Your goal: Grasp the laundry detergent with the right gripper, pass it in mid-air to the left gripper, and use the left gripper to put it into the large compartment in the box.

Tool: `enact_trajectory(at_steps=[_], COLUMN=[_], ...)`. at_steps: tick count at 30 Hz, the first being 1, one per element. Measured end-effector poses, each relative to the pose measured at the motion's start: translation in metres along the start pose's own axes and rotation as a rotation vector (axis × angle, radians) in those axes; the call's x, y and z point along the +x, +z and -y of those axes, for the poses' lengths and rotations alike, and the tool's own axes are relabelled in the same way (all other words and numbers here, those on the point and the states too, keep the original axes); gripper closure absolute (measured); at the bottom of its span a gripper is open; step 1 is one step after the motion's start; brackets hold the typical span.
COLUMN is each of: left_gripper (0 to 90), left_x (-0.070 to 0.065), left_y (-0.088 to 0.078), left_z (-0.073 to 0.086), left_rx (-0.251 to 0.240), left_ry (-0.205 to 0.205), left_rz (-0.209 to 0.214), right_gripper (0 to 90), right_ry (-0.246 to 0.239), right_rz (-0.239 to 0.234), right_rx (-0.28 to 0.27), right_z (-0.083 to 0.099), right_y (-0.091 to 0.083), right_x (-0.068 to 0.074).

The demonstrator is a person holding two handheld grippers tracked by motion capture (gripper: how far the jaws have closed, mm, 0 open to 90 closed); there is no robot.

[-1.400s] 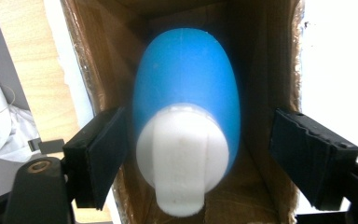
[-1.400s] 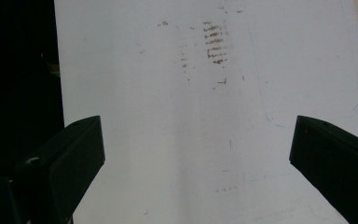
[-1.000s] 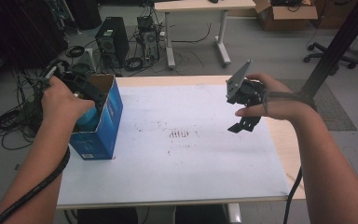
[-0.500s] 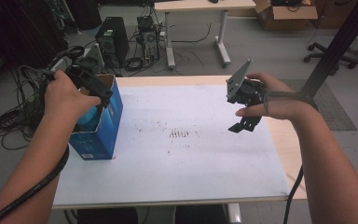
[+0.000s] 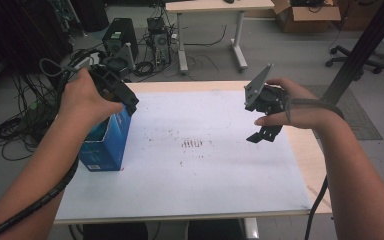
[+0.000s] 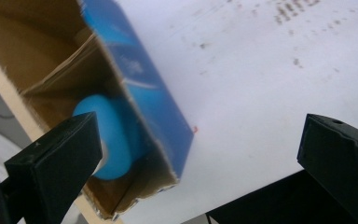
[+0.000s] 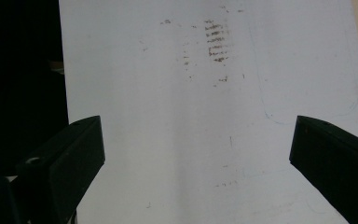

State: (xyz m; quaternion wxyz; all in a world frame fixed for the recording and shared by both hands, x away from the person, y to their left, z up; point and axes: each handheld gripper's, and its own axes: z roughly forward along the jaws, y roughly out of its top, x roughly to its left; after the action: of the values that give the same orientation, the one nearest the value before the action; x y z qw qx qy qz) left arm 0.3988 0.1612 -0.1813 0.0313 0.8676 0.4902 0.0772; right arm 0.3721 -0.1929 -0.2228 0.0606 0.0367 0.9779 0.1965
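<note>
The left gripper hangs above the open top of the blue box, and its jaws, which have just been opening, stand wide apart with nothing between them. In the left gripper view a light blue roll lies inside the box, low against its blue wall, clear of both jaws. The box stands at the left edge of the table, on the white sheet. The right gripper is held above the right half of the table, well apart from the box, tips pointing down. Its jaws are spread wide and hold nothing; below them lies bare white sheet with faint brown marks.
</note>
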Motion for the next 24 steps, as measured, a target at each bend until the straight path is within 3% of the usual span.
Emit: enact_trajectory(at_steps=[5, 13, 16, 24], left_gripper=[0.2, 0.2, 0.2, 0.2], left_x=[-0.021, -0.051, -0.06, -0.08], left_y=[-0.008, -0.015, -0.015, -0.008], left_z=[-0.009, -0.021, -0.023, -0.02], left_rx=[-0.006, -0.024, -0.021, 0.024], left_ry=[0.097, 0.288, 0.357, 0.569], left_rz=[0.036, 0.127, 0.139, 0.198], right_gripper=[3.1, 3.1, 3.1, 3.1], right_ry=[-0.016, -0.033, -0.039, -0.066], right_rz=[0.002, -0.009, -0.01, -0.023], right_rx=[0.007, 0.022, 0.027, 0.055], right_z=[-0.001, -0.003, -0.004, -0.011], right_y=[-0.003, -0.005, -0.006, -0.003], right_x=[0.004, 0.011, 0.012, 0.019])
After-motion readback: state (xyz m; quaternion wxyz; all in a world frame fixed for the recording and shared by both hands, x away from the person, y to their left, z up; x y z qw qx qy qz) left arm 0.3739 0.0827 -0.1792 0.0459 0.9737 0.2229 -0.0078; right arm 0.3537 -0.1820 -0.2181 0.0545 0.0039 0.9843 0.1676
